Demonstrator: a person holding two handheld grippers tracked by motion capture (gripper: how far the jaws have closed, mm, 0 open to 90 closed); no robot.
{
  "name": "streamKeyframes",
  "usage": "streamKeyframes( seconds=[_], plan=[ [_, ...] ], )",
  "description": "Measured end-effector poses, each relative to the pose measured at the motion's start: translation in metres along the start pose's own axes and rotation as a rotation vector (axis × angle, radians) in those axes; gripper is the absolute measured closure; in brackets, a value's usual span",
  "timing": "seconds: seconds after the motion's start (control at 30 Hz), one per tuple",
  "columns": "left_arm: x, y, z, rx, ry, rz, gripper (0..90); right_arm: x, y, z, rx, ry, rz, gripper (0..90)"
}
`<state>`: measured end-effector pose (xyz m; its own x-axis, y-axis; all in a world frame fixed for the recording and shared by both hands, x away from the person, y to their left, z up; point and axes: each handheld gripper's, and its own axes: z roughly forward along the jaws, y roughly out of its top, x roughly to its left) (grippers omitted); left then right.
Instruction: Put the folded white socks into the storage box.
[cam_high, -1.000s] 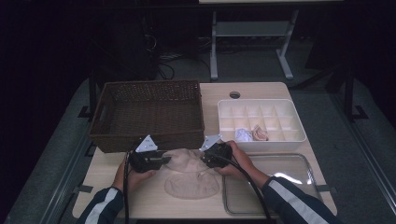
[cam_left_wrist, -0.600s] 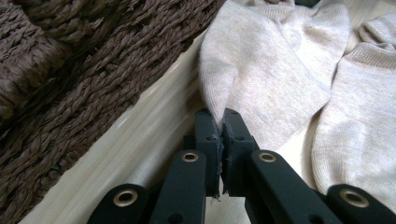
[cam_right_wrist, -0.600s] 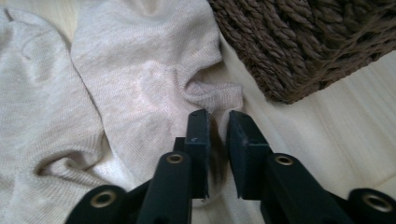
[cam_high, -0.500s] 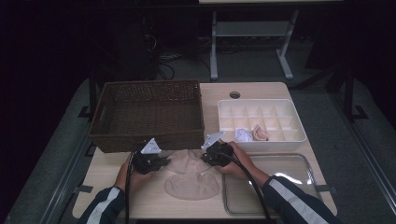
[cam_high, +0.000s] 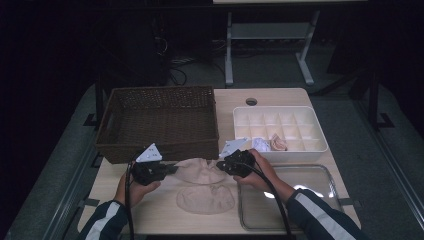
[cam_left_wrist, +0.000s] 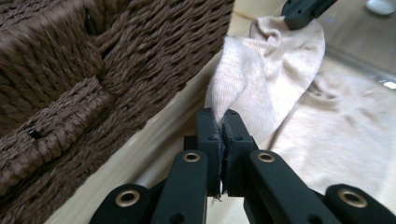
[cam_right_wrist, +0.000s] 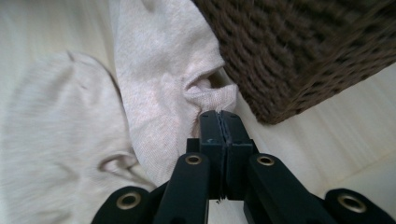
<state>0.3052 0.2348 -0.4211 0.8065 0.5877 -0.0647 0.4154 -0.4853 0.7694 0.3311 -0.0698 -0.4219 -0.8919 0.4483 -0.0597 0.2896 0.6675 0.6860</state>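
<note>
Clearly soft, limp knit: your left gripper (cam_left_wrist: 219, 140) and right gripper (cam_right_wrist: 222, 135) clamp the beige sock's (cam_high: 200, 171) ends near the table's (cam_high: 160, 215) front edge; keep pinching hems.

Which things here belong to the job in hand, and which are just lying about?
In the job: beige sock, left gripper, right gripper, second beige sock.
Lying about: wicker basket, white compartment box, metal tray.

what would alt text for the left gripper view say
The left tongs are shut on a pinched edge of a beige sock, which stretches to the other tongs at top right. A brown wicker basket stands at left, and a second beige sock lies flat at right.
</note>
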Motion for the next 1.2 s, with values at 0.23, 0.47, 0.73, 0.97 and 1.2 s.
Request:
streamKeyframes(
  seconds=[0.23,0.47,0.73,0.97,1.2],
  plan=[
    [-0.01,0.001,-0.013,0.006,-0.046,-0.024,87.9,0.007,-0.003,-0.024,-0.008,0.048,0.032,88.6],
    [-0.028,-0.009,-0.015,0.048,-0.102,-0.03,87.9,0.027,-0.017,-0.034,0.039,0.109,0.032,88.6],
    [-0.041,-0.027,-0.006,0.133,-0.14,-0.031,87.7,0.045,-0.033,-0.021,0.121,0.123,-0.03,88.5],
    [-0.046,-0.035,0.014,0.229,-0.114,0.003,85.6,0.045,-0.041,-0.009,0.174,0.103,-0.029,88.0],
    [-0.042,-0.035,0.016,0.216,-0.092,-0.002,76.5,0.042,-0.043,-0.006,0.185,0.064,-0.031,85.3]
  ],
)
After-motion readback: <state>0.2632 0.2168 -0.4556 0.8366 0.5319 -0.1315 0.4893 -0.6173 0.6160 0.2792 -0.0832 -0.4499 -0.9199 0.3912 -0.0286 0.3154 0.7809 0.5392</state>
